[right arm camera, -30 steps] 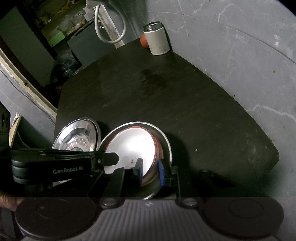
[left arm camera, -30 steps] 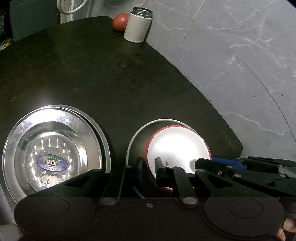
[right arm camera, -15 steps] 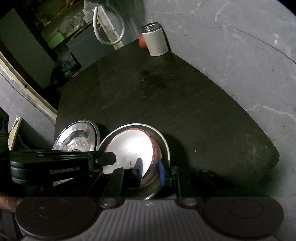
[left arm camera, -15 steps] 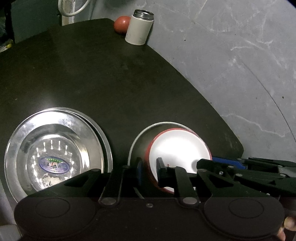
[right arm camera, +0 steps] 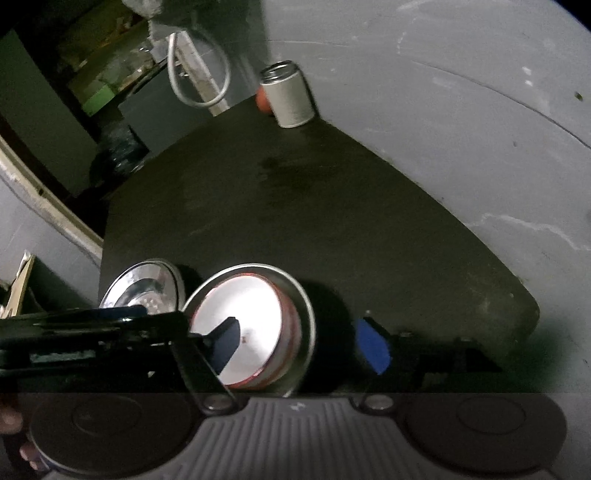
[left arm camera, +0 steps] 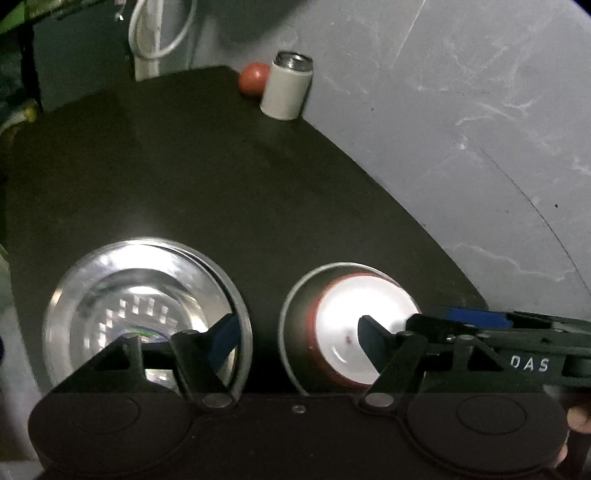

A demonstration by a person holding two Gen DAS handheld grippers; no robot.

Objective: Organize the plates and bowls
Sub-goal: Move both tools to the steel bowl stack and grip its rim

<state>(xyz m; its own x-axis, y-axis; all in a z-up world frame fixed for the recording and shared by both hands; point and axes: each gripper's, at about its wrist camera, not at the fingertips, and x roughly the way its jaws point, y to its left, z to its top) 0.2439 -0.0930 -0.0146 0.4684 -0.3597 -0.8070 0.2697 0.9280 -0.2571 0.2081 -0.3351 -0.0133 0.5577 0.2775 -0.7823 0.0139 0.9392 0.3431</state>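
On a dark round table (left arm camera: 229, 206) set against a grey marbled floor, your two hand-held grippers hover over the dishes with their jaws spread wide and nothing between them. Seen from the left wrist camera, your left gripper (left arm camera: 295, 336) straddles the gap between two stacks: one blue-padded finger hangs over the shiny steel plate (left arm camera: 107, 291) on the left, the other over the red-rimmed white bowl (left arm camera: 354, 314) on the right. That bowl sits nested inside a steel bowl (left arm camera: 295, 314), whose thin metal rim shows around it, and the pair rests on the table close to its near edge, just beside the steel plate. From the right wrist camera, your right gripper (right arm camera: 303, 347) is likewise released, one finger lying over the white interior of the red-rimmed bowl (right arm camera: 258, 314), the other out over bare tabletop to the right of the steel bowl (right arm camera: 306, 314); the steel plate (right arm camera: 147, 284) peeks out beyond your left gripper's black body. At the far edge of the table stand a white canister with a metal top (left arm camera: 288, 88) and, touching or just beside it, a red ball-like object (left arm camera: 253, 77). A white cable loop (left arm camera: 159, 33) hangs behind the table.
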